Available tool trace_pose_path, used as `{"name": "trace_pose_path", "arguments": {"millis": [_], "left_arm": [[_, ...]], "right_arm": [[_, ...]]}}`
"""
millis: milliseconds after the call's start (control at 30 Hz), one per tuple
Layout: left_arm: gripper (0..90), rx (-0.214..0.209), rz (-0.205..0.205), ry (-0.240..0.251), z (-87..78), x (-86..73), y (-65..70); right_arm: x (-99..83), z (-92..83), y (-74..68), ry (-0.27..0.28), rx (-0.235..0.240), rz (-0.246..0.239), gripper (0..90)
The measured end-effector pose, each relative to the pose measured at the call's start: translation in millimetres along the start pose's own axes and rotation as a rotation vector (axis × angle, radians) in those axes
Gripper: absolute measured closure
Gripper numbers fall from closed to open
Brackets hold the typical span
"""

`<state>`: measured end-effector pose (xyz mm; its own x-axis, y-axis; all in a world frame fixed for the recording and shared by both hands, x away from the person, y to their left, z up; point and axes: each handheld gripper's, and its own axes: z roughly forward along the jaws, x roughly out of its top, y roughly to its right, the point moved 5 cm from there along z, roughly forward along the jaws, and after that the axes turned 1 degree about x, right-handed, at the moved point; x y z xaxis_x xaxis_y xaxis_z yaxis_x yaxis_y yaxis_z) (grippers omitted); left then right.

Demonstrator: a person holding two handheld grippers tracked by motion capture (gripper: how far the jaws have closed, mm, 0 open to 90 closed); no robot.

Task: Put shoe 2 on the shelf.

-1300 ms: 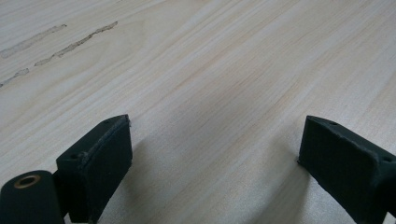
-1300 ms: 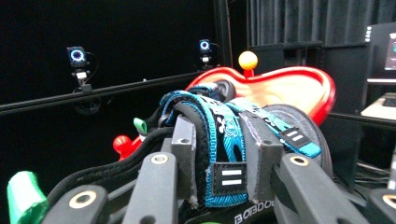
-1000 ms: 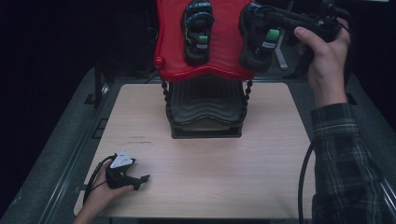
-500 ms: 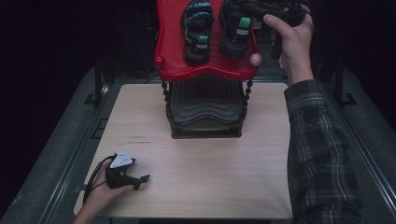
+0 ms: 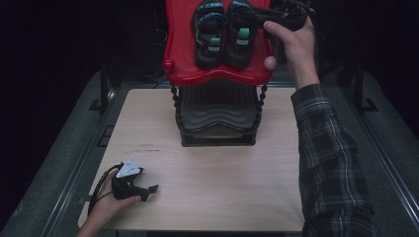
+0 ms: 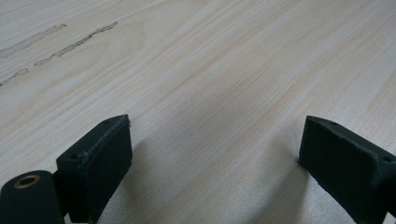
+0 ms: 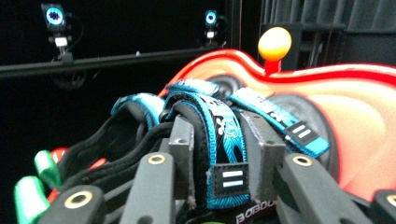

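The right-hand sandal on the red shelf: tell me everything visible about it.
The right-hand sandal is black with blue patterned straps, a green tab and white lettering on its side, seemingly fabric webbing over a dark sole. It lies on the red shelf of the rack, side by side with its twin, apparently touching. The right gripper has one strap between its jaws, which have just been opening slightly but press on it.
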<state>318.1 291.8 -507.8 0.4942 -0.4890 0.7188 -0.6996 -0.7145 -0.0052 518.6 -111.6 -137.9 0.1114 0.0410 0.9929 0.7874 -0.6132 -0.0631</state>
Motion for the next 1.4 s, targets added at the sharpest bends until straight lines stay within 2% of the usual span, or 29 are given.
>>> {"name": "trace_pose_path", "arguments": {"millis": [67,233,367,700,933,1267,1400], "left_arm": [[8.9,0.002,0.002,-0.003,-0.1,-0.1,0.1],[8.9,0.004,0.007,-0.006,-0.1,-0.3,0.3],[8.9,0.003,0.007,-0.008,-0.3,-0.3,0.3],[8.9,0.005,0.008,-0.007,-0.1,-0.2,0.3],[8.9,0.003,0.009,-0.011,-0.4,-0.3,0.3],[8.9,0.003,0.007,-0.009,-0.3,-0.1,0.3],[8.9,0.005,0.007,-0.007,-0.1,0.0,0.3]], "right_arm": [[-2.6,-1.5,-3.2,-0.032,0.000,-0.009,58.6],[-4.6,-11.4,-8.4,-0.042,-0.010,-0.016,51.5],[-5.0,-31.2,-12.3,-0.021,-0.016,-0.012,49.0],[-27.0,-87.0,-19.5,-0.022,-0.066,0.002,38.0],[-64.5,-116.4,-21.8,-0.044,-0.087,0.027,31.3],[-127.1,-139.9,-23.4,-0.073,-0.087,0.088,30.0],[-155.7,-145.9,-25.0,-0.107,-0.094,0.100,29.6]]}}
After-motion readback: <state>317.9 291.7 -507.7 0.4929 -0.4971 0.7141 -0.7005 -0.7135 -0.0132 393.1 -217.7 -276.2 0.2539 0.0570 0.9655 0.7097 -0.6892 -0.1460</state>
